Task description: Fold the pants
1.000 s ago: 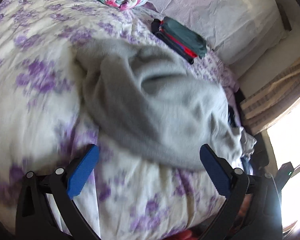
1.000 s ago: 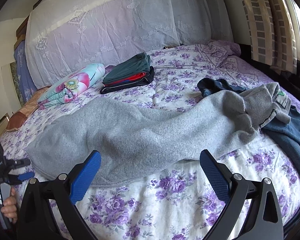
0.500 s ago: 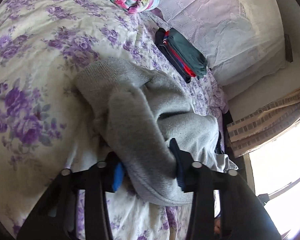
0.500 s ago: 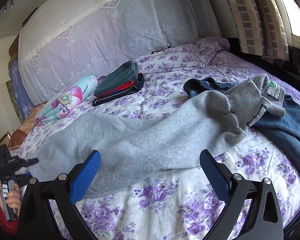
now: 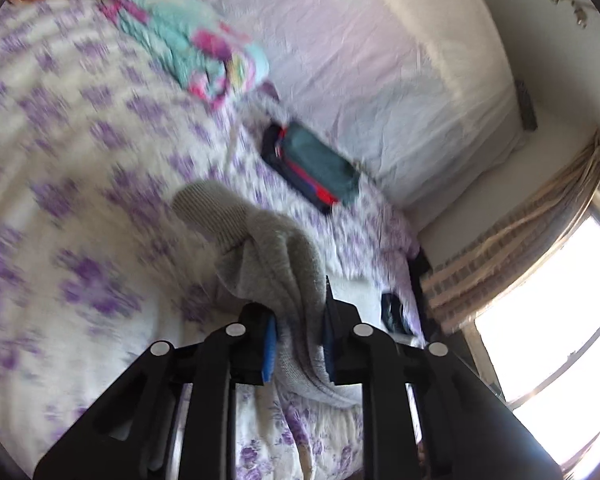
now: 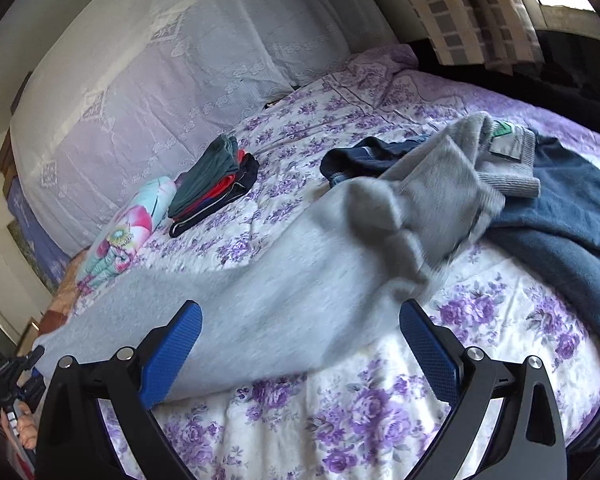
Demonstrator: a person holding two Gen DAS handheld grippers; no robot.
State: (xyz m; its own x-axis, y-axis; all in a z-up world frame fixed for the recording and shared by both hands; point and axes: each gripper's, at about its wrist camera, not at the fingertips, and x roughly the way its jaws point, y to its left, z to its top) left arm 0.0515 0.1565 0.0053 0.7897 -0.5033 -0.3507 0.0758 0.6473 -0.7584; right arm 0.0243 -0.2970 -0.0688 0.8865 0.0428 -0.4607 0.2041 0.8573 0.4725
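Grey sweatpants (image 6: 300, 276) lie stretched across the floral bed (image 6: 380, 408), with the waistband and its green label at the right. In the left wrist view, the cuff end of one grey leg (image 5: 276, 256) is raised off the sheet. My left gripper (image 5: 299, 320) is closing on it, and the blue pads press on the bunched cloth between them. My right gripper (image 6: 300, 310) hangs open just above the middle of the pants with nothing between its fingers. The view from the left wrist is blurred.
A stack of folded clothes (image 6: 216, 180) and a rolled floral blanket (image 6: 124, 232) lie near the lace-covered headboard (image 6: 180, 60). A dark blue garment (image 6: 560, 216) lies at the right under the waistband. Curtain and bright window (image 5: 540, 320) stand beyond the bed.
My left gripper went from wide open to closed on the pants' leg end and lifted it off the bed. The right gripper shifted sideways and rolled, still open.
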